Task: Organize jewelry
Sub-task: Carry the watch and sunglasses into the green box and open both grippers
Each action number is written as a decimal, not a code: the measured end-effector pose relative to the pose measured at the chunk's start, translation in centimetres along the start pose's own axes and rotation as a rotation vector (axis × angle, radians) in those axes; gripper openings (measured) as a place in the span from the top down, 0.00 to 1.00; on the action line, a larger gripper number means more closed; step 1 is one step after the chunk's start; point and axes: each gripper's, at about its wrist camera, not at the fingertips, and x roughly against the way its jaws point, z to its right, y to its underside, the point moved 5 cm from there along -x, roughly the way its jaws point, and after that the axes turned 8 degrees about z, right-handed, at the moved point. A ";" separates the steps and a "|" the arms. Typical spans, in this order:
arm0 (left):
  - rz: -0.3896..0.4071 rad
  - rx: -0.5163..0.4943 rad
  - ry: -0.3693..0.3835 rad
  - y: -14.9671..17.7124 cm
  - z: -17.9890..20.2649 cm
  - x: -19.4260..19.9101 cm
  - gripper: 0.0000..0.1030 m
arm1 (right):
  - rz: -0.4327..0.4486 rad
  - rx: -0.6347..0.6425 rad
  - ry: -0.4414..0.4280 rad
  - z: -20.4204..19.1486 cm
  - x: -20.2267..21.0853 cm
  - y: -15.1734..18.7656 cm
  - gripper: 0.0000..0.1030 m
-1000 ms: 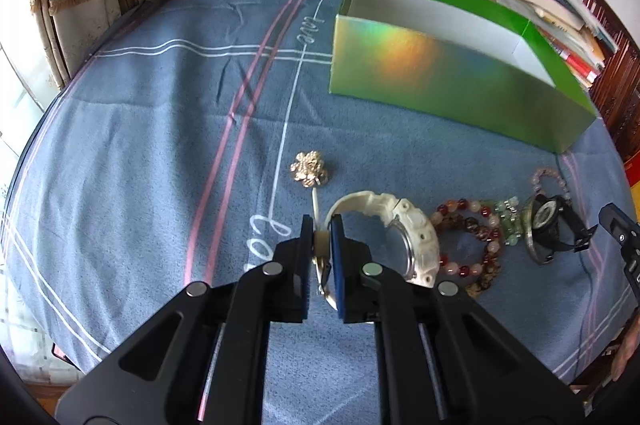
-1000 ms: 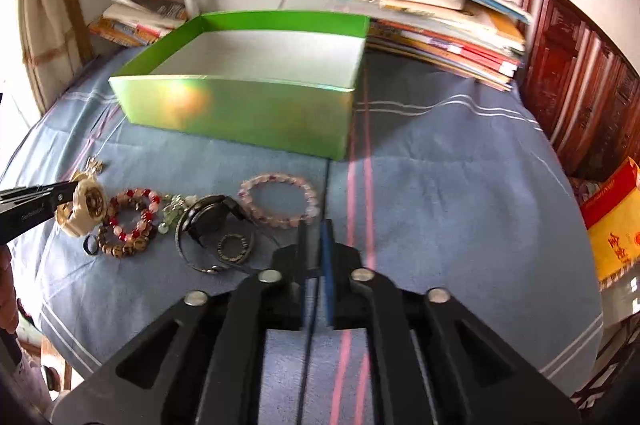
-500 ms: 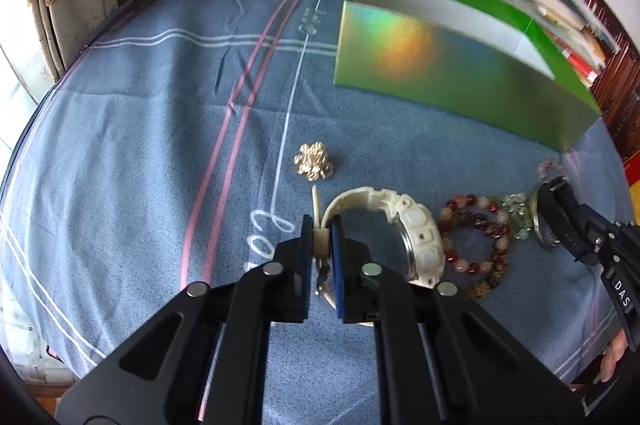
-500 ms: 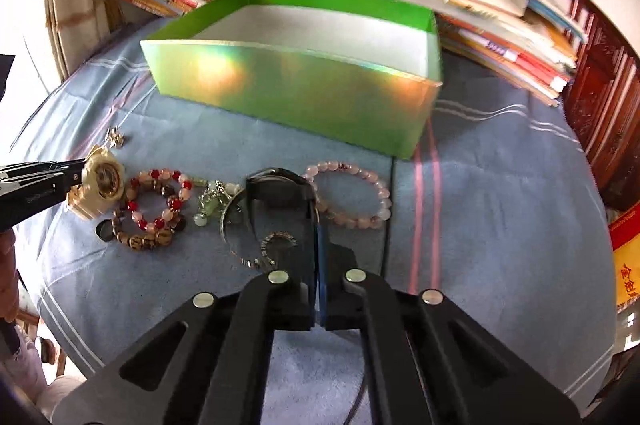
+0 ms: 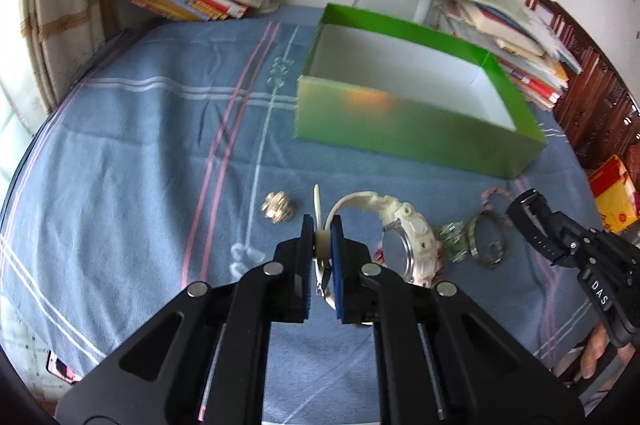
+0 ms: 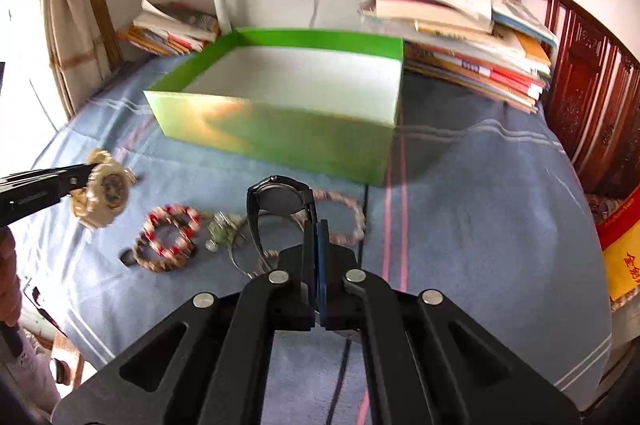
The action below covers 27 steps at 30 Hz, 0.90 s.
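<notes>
The left gripper [image 5: 322, 243] is clamping its blue-padded fingers on the strap of a cream watch [image 5: 404, 245], whose case is hanging just right of the fingertips with its steel back facing the camera; in the right wrist view the same watch [image 6: 105, 188] is sitting raised above the cloth at the tip of that gripper. The right gripper [image 6: 316, 245] is pinching the strap of a black watch [image 6: 280, 199] between nearly closed fingers, the round case standing up just ahead of them and clear of the cloth. Under and between the two watches, the remaining pieces are lying on the blue striped tablecloth [image 5: 140, 161]: a red and brown bead bracelet [image 6: 168, 239], a small pale green crystal charm [image 6: 220, 227] just beside it, a thin metal bangle [image 5: 486, 243], and a pink bead bracelet [image 6: 346, 211] partly hidden behind the black watch. A small gold ornament [image 5: 277, 206] is resting alone on the cloth left of the cream watch. Beyond everything, the open green box [image 6: 280, 137] is standing near the middle of the table, its pale interior showing nothing inside, with stacks of books [image 6: 472, 65] behind it.
</notes>
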 end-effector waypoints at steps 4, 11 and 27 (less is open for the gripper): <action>0.064 -0.027 0.020 -3.2 1.4 1.0 0.91 | 0.092 -0.019 0.016 0.4 1.3 -3.8 0.98; 0.180 -0.057 -0.003 -12.0 3.9 -1.3 0.91 | 0.149 -0.044 0.026 0.8 -1.9 -10.7 0.98; 0.093 -0.033 -0.024 -10.9 3.5 -7.8 0.51 | 0.054 -0.127 0.017 1.7 -6.3 -8.9 0.63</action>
